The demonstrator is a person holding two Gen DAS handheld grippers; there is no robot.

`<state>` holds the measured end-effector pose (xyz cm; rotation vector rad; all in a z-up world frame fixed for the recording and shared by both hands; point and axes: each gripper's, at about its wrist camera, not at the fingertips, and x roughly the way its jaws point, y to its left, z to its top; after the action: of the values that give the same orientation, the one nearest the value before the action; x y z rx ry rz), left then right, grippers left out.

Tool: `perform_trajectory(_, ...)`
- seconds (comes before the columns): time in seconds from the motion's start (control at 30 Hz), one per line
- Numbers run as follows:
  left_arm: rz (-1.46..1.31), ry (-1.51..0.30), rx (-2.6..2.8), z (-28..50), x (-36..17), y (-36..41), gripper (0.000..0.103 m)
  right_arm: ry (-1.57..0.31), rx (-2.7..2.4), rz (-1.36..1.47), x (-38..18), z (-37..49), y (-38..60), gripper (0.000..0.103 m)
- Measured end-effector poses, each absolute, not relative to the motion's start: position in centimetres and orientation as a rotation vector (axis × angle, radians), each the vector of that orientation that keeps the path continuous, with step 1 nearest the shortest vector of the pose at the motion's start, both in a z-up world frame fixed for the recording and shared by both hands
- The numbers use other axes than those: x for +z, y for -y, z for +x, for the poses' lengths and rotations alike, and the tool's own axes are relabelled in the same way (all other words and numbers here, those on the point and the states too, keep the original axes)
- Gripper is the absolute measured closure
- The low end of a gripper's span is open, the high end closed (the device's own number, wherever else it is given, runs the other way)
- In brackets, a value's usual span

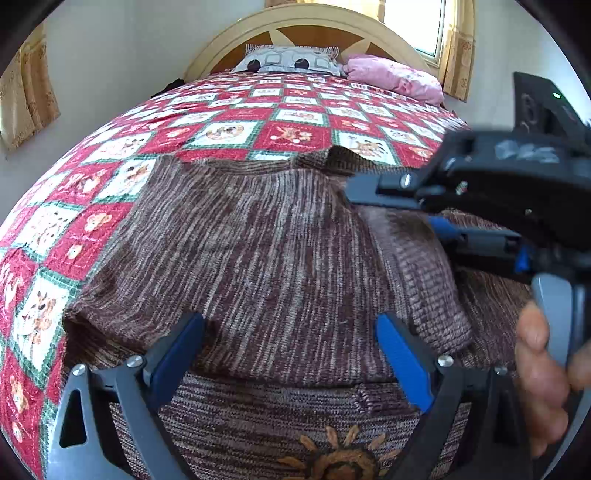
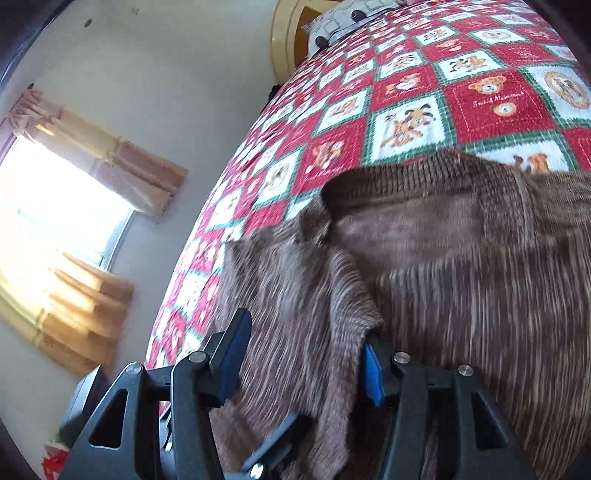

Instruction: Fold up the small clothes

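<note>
Right now a brown knitted sweater lies spread on the bed, over a red, white and green checked quilt printed with bears and other animals. Its right side is folded inward, so that a ribbed sleeve edge lies across the body, and an embroidered orange sunflower shows at the near hem. The left gripper hovers low over the near part of the sweater, its blue-padded fingers well apart, with knit visible between them but no pad pressing on it. The right gripper reaches in from the right side, held by a person's hand; in its own view the fingers stand partly apart, and a fold of the sweater's edge runs down between them, draping against the right pad; whether that pad pinches it cannot be told. At the head of the bed a patterned grey pillow and a pink pillow rest against a curved wooden headboard. Tan curtains frame a bright window.
</note>
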<state>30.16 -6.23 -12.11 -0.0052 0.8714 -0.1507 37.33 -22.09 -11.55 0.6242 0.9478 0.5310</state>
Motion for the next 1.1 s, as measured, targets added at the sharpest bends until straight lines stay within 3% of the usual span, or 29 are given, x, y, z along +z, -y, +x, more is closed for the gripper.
perform_trajectory(0.07, -0.005, -0.87, -0.152, 30.1, -12.1, 6.1, 0.005, -0.95, 0.525, 0.616, -11.6, 37.8, 21.9, 0.092)
perform_trajectory(0.27, -0.005, -0.871, -0.156, 30.4, -12.3, 6.0, 0.004, -0.813, 0.378, 0.39, -8.7, 37.8, 22.4, 0.092)
perform_trajectory(0.43, -0.003, -0.872, -0.158, 30.5, -12.3, 6.0, 0.002, -0.804, 0.149, 0.175, -8.8, 36.7, 22.9, 0.092)
perform_trajectory(0.57, -0.013, -0.869, -0.16, 30.4, -12.3, 6.0, 0.002, -0.752, 0.266, 0.199, -8.0, 34.4, 22.2, 0.092)
perform_trajectory(0.83, -0.045, -0.877, -0.173, 30.2, -11.4, 4.7, 0.002, -0.905, 0.274, 0.221, -10.9, 34.1, 20.7, 0.092)
perform_trajectory(0.97, -0.039, -0.789, -0.106, 29.1, -9.6, 1.4, 0.002, -0.849, 0.244, 0.18, -9.3, 31.1, 20.8, 0.092)
perform_trajectory(1.1, -0.045, -0.865, 0.021, 30.5, -11.1, -1.8, 0.002, -0.861, 0.299, 0.184, -9.1, 27.4, 20.0, 0.092)
